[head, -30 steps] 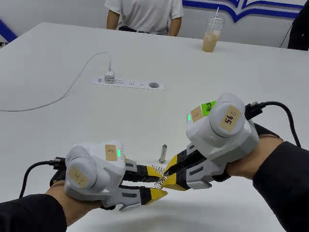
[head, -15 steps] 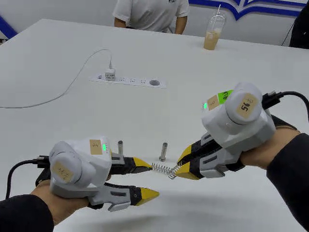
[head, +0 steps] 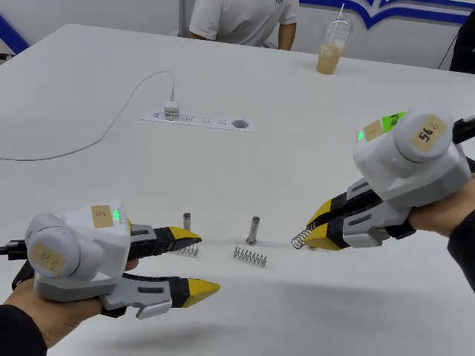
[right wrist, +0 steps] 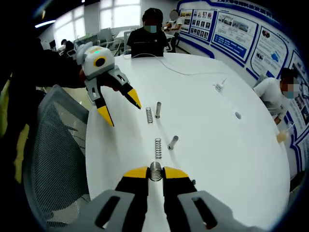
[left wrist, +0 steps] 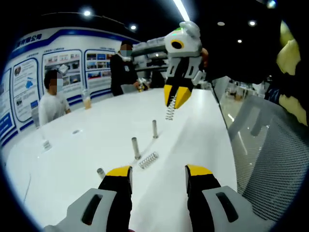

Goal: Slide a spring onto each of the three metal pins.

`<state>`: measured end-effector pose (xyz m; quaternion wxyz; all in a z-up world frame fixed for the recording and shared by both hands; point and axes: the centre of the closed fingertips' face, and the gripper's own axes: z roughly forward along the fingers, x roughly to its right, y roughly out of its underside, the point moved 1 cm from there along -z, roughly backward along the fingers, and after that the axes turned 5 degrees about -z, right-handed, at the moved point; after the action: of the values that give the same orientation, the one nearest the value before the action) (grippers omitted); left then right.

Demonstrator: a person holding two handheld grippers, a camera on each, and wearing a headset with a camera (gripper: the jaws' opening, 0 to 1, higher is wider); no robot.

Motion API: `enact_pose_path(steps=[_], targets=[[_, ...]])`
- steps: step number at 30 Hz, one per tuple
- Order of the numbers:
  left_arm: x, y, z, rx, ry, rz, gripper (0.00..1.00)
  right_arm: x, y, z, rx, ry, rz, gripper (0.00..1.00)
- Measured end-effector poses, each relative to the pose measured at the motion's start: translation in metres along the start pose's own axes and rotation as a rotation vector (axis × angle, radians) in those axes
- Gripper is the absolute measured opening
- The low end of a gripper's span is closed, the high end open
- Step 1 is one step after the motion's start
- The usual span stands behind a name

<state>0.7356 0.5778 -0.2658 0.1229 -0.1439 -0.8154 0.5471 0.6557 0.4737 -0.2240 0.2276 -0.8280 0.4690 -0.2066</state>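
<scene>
Steel pins bare; I judge none done. My right gripper clamps spring; left gripper jaws apart; loose springs lie mid-frame.

A spring lies before a pin (on the table).

Smooth, matt white table. At lower centre, the pin is dull grey metal and the spring bright coiled wire. Left gripper and right gripper have matt pale-grey plastic shells with paper labels and smooth yellow tips.
</scene>
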Motion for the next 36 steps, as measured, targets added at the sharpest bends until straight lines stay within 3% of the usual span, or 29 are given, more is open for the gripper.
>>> enact_pose_path(steps=[19,36], targets=[[-0.025,0.003,-0.019,0.015,-0.103,-0.062,0.61,0.035,0.014,-0.025,-0.035,0.086,0.034,0.12],[-0.029,0.004,-0.022,0.020,-0.116,-0.073,0.68,0.058,0.032,-0.005,-0.193,0.087,0.001,0.12]])
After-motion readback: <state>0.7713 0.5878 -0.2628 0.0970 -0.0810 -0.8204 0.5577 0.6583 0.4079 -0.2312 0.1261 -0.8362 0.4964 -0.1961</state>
